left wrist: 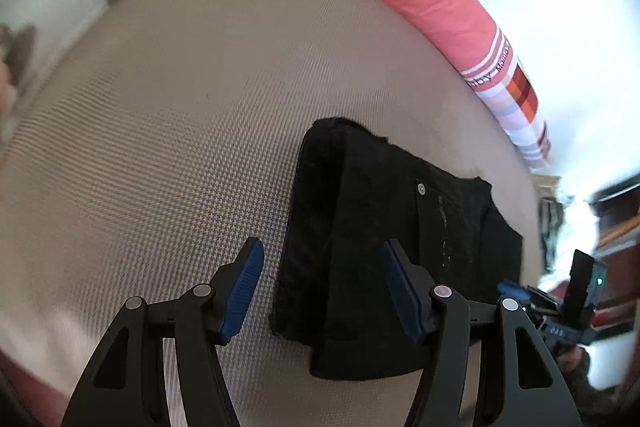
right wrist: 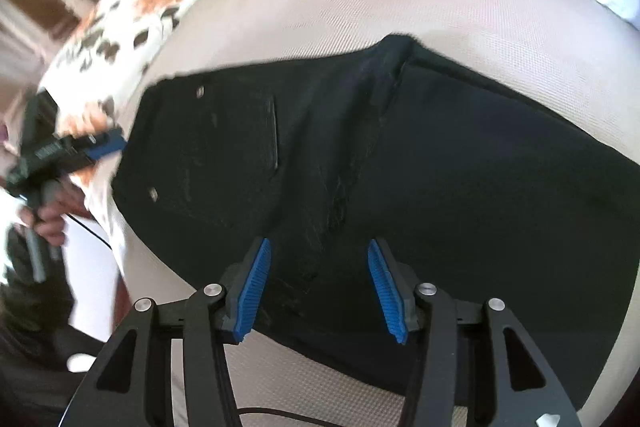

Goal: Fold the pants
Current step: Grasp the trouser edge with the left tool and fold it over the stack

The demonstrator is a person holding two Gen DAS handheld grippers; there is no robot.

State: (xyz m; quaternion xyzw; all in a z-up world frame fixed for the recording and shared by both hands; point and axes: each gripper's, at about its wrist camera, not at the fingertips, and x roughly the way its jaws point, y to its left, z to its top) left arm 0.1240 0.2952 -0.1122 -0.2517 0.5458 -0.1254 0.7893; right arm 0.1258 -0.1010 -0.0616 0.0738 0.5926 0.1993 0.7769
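Black pants [left wrist: 384, 239] lie folded into a compact stack on a beige woven bed surface [left wrist: 180, 115]. In the right wrist view the pants [right wrist: 440, 163] fill the middle, with rivets and a pocket seam showing. My left gripper [left wrist: 322, 259] is open and empty, hovering above the pants' left edge. My right gripper [right wrist: 320, 251] is open and empty, just above the pants' near edge. The left gripper also shows in the right wrist view [right wrist: 102, 145], held in a hand at the far left, beside the pants' left end.
A pink pillow with striped and checked trim [left wrist: 440, 7] lies along the far edge of the bed. A white blanket with brown and orange patches [right wrist: 116, 39] lies at the left. The right gripper's body [left wrist: 560, 311] shows at the right edge of the left wrist view.
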